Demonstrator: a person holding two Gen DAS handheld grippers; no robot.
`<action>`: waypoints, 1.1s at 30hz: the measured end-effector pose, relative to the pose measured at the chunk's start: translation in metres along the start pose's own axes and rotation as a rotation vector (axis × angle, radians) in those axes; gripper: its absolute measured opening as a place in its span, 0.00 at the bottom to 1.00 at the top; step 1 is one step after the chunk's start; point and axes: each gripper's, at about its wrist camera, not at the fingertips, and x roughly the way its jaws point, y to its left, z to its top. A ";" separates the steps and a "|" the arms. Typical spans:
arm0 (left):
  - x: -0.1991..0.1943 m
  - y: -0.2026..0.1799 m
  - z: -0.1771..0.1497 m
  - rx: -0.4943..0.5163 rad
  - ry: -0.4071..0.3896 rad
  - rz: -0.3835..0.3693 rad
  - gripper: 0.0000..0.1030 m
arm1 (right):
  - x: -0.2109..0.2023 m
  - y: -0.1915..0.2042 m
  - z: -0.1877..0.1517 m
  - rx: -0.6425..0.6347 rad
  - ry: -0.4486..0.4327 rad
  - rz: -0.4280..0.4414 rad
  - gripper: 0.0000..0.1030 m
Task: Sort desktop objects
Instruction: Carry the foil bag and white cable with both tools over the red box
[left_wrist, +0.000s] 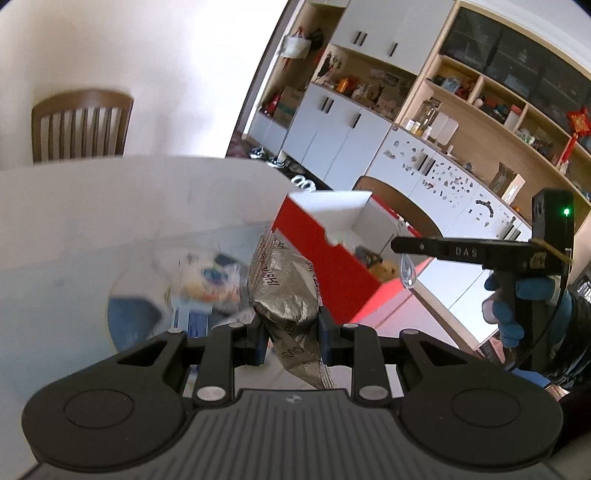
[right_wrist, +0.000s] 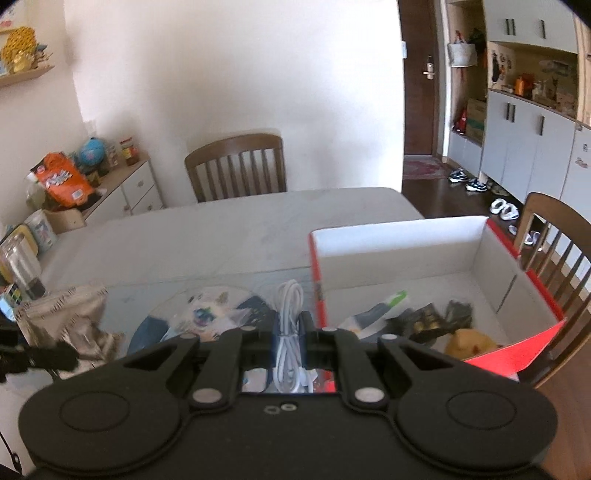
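My left gripper (left_wrist: 291, 334) is shut on a crinkled silver snack packet (left_wrist: 284, 291) and holds it above the table, just left of the red box (left_wrist: 325, 266). My right gripper (right_wrist: 291, 334) is shut on a coiled white cable (right_wrist: 290, 332), held over the box's left wall. The red box with white inside (right_wrist: 406, 251) lies open on the table and holds several small packets (right_wrist: 424, 317) and a yellow-brown item (right_wrist: 469, 343). The right gripper also shows at the right of the left wrist view (left_wrist: 399, 245), with a clear bit hanging from its tip.
A round mat with a dog picture (right_wrist: 210, 314) lies on the white table (right_wrist: 221, 236), with a blue-and-white packet (left_wrist: 195, 317) on it. A wooden chair (right_wrist: 236, 166) stands at the far side, another (right_wrist: 554, 240) right of the box. A cabinet wall (left_wrist: 443, 110) lies beyond.
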 end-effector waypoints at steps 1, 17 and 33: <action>0.002 -0.003 0.005 0.006 0.000 -0.005 0.25 | -0.001 -0.004 0.000 0.003 -0.005 -0.003 0.10; 0.076 -0.067 0.043 0.067 0.018 -0.089 0.25 | -0.001 -0.075 0.020 -0.004 -0.022 -0.049 0.10; 0.171 -0.121 0.075 0.038 0.057 -0.099 0.25 | 0.017 -0.151 0.034 -0.039 0.013 -0.054 0.10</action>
